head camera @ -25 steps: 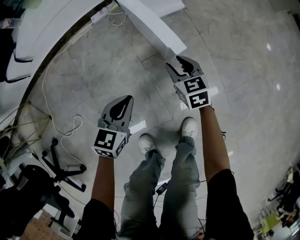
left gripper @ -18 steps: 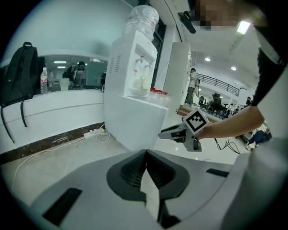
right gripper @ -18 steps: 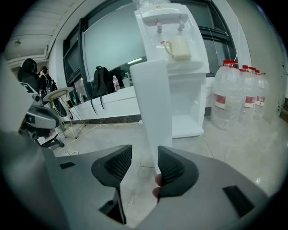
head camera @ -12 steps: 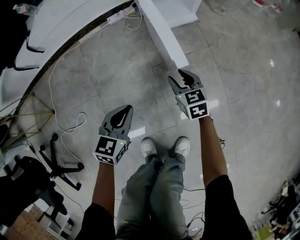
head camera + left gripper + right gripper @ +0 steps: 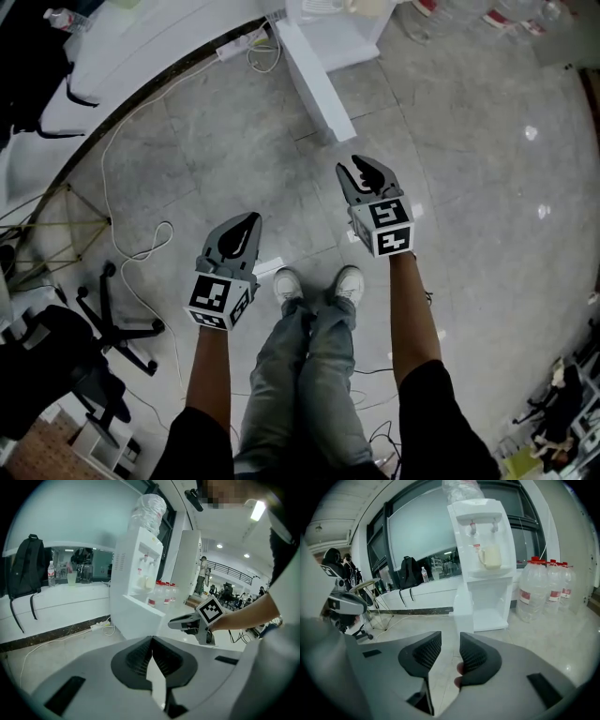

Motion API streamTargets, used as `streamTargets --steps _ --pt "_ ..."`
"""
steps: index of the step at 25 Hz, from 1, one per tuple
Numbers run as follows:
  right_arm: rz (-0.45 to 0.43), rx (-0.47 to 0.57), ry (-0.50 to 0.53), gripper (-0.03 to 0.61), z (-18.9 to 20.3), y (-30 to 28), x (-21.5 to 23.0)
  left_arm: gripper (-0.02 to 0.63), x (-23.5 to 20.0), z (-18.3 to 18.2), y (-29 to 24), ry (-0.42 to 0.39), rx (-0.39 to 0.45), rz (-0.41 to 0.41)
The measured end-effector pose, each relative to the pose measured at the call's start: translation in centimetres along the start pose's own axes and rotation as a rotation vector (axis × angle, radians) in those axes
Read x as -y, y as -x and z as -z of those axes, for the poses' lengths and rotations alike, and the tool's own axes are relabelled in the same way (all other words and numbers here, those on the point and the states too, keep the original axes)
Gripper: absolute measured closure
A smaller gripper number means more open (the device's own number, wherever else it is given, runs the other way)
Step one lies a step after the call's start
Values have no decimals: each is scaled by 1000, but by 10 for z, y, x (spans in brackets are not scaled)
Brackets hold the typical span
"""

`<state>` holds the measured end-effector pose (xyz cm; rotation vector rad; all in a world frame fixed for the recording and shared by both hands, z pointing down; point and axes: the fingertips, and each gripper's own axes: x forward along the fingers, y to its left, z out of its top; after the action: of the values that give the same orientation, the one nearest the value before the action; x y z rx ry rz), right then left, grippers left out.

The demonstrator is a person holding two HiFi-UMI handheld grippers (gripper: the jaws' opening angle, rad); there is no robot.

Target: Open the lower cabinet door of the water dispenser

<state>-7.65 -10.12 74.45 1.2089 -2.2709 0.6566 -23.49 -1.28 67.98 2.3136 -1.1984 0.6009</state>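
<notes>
- The big clear water jugs have red labels, but the writing is too small to read.
- They stand beside the tall white water dispenser.
- The dispenser's white lower cabinet door is swung open.
- Both bare arms reach forward over the grey stone floor, tipped down.
- The grey left gripper has its jaws pressed together, with nothing in them.
- The grey right gripper is near the door but not touching it.
- Its jaws have just been closing. There is a gap between them, and they hold nothing.

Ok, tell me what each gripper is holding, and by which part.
Nothing. The left gripper is shut and empty; the right gripper has just been closing its fingers, which stand apart with nothing between them.
</notes>
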Motion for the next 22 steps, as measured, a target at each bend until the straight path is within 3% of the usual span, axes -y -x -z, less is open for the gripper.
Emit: streamTargets --steps 9,14,22 --pt "76 88 -75 505 -75 95 1 601 27 -81 45 18 44 -19" --pt "131 97 -46 559 -112 144 4 601 43 -124 67 26 70 -18" --pt "169 125 -45 565 -162 209 4 601 52 -166 109 73 98 -55"
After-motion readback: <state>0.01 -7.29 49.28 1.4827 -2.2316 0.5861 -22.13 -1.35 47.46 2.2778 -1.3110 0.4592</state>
